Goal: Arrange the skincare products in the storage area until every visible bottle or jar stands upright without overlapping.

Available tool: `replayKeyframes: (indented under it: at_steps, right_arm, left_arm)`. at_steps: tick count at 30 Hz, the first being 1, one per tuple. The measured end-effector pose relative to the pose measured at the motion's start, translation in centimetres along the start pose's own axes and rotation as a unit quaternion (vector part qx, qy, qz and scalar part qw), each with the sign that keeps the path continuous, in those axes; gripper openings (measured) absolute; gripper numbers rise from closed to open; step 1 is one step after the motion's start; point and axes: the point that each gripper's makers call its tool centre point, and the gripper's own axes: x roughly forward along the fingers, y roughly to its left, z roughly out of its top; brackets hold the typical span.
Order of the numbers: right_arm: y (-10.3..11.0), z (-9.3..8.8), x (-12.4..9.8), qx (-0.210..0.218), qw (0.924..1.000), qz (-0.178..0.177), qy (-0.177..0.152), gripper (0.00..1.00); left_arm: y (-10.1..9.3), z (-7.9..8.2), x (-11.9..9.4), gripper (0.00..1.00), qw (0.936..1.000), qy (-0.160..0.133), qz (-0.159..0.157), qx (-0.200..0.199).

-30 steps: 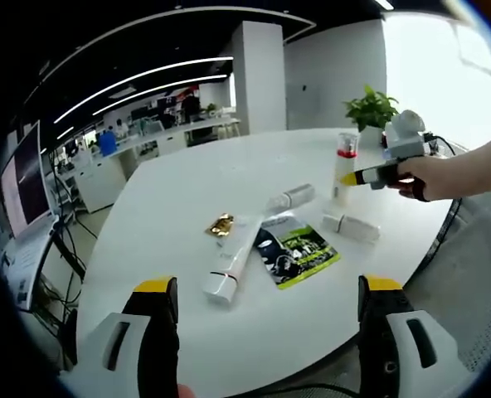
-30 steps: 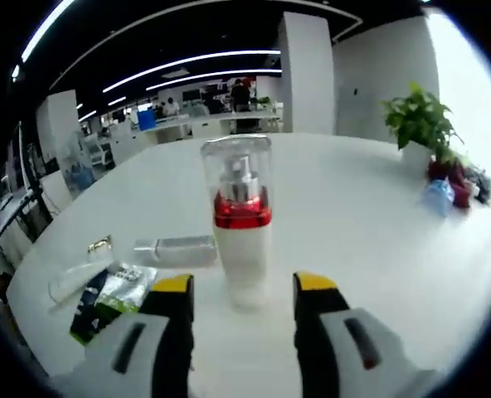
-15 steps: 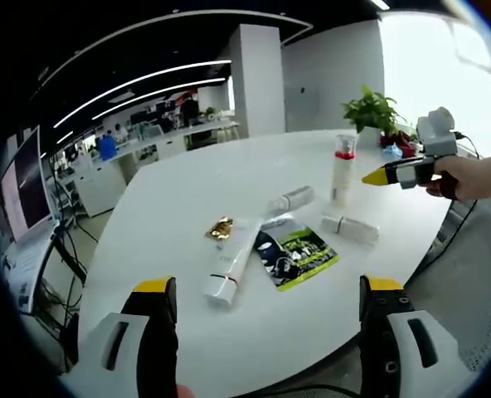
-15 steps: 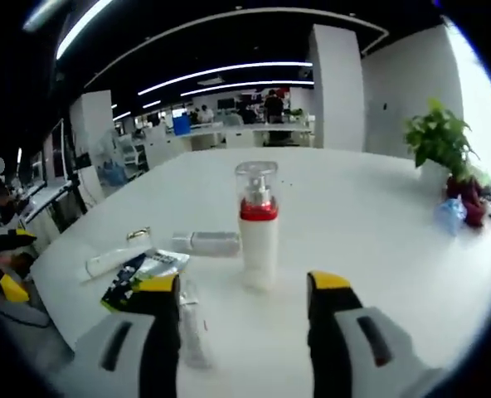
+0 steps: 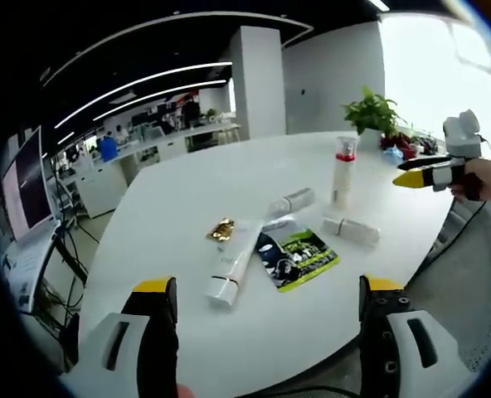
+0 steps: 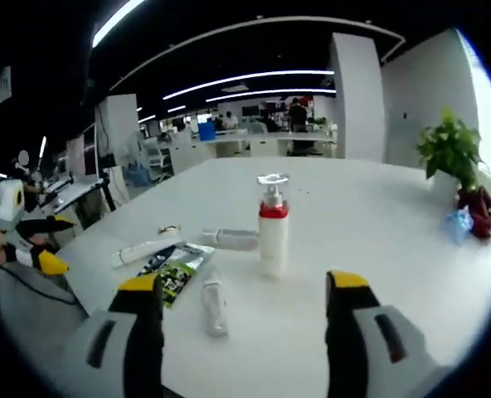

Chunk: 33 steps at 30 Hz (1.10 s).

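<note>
A white pump bottle [image 5: 342, 170] [image 6: 272, 228] with a red collar and clear cap stands upright on the white table [image 5: 196, 182]. A clear bottle [image 5: 290, 200] [image 6: 229, 239] lies on its side near it. A small white bottle [image 5: 351, 230] [image 6: 214, 305] also lies flat. A white tube [image 5: 229, 265] [image 6: 146, 248] lies beside a green and black sachet [image 5: 298, 253] [image 6: 177, 261]. My left gripper [image 5: 268, 286] stands open over the near table edge. My right gripper [image 6: 244, 282] [image 5: 428, 174] is open and well back from the pump bottle.
A small gold packet [image 5: 221, 229] lies by the tube's tail. A potted plant [image 5: 371, 112] [image 6: 450, 149] and a blue wrapped item [image 6: 461, 222] stand at the table's far side. Office desks and a monitor [image 5: 26, 186] lie beyond the table.
My right gripper has drawn back and away from the pump bottle, which stays upright. The left gripper and the lying items have not moved.
</note>
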Motion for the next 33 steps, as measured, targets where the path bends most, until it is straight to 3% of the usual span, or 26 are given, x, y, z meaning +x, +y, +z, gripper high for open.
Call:
replayKeyframes:
  at_steps: [9,12,15,23,33]
  right_arm:
    - [1.8,-0.9,-1.2,0.018,0.9995,0.024,-0.014,0.88]
    - [2.0,0.1,-1.2,0.019,0.9987,0.033,-0.035,0.91]
    - [2.0,-0.1,-1.5,0.015,0.9987,0.038,-0.031,0.93]
    - [1.8,0.2,-1.8,0.01,0.9987,0.034,-0.037,0.94]
    - [0.7,-0.1,-1.7,0.034,0.9986,0.018,-0.036,0.93]
  left_arm:
    - [0.5,0.0,-0.1,0.89,0.9999,0.0,0.011,-0.009]
    - [0.4,-0.1,-0.1,0.89,0.9999,0.003,0.012,-0.004]
    - [0.4,-0.3,-0.1,0.89,0.9999,0.006,0.01,-0.001]
    - [0.3,-0.4,0.0,0.88,0.9999,0.012,0.007,0.002]
    - [0.0,-0.5,0.6,0.89,0.9995,0.027,-0.013,0.004]
